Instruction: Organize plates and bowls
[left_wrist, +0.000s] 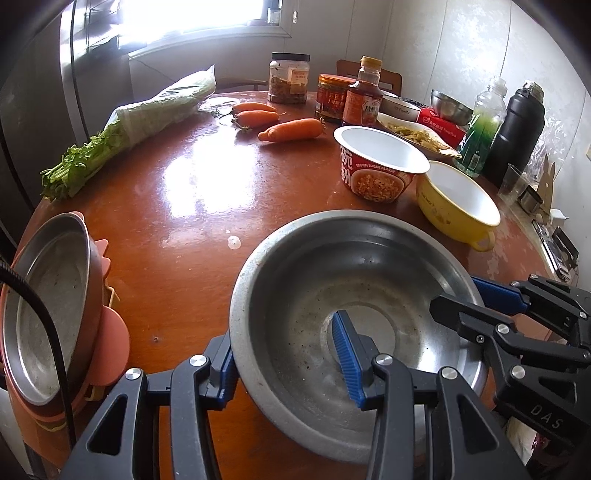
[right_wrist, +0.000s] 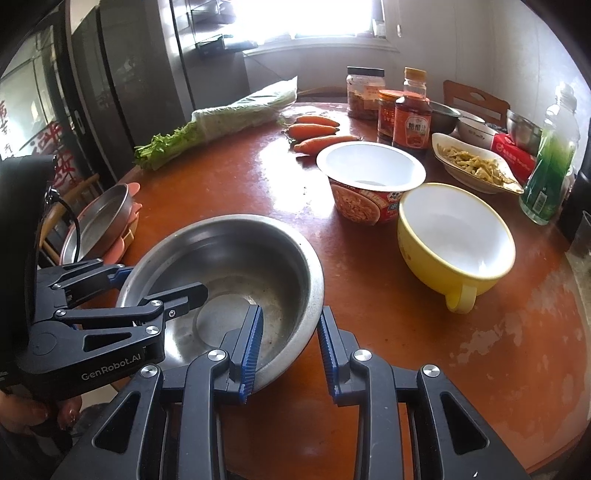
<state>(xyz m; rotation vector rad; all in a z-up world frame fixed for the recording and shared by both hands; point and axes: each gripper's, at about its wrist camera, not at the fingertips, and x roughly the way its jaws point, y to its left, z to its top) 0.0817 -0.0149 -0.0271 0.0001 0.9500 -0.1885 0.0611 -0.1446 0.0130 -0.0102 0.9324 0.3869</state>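
Note:
A large steel bowl (left_wrist: 332, 266) (right_wrist: 236, 254) sits near the front edge of the round brown table (left_wrist: 184, 206). My left gripper (left_wrist: 288, 354) straddles its near-left rim, one finger inside and one outside, with a wide gap. My right gripper (right_wrist: 290, 350) straddles its near-right rim the same way, and it also shows in the left wrist view (left_wrist: 465, 291). A yellow bowl with a handle (right_wrist: 454, 236) (left_wrist: 454, 203) and a red paper noodle bowl (right_wrist: 369, 173) (left_wrist: 380, 162) stand behind. A steel plate on pink and yellow plates (left_wrist: 48, 314) (right_wrist: 99, 225) lies at the left.
Three carrots (left_wrist: 288, 129), bagged celery (left_wrist: 147, 122), jars and a sauce bottle (left_wrist: 364, 96), a dish of food (right_wrist: 476, 162), small steel bowls (right_wrist: 524, 129), a red box, a green bottle (right_wrist: 550, 162) and a black flask (left_wrist: 517, 129) crowd the back and right.

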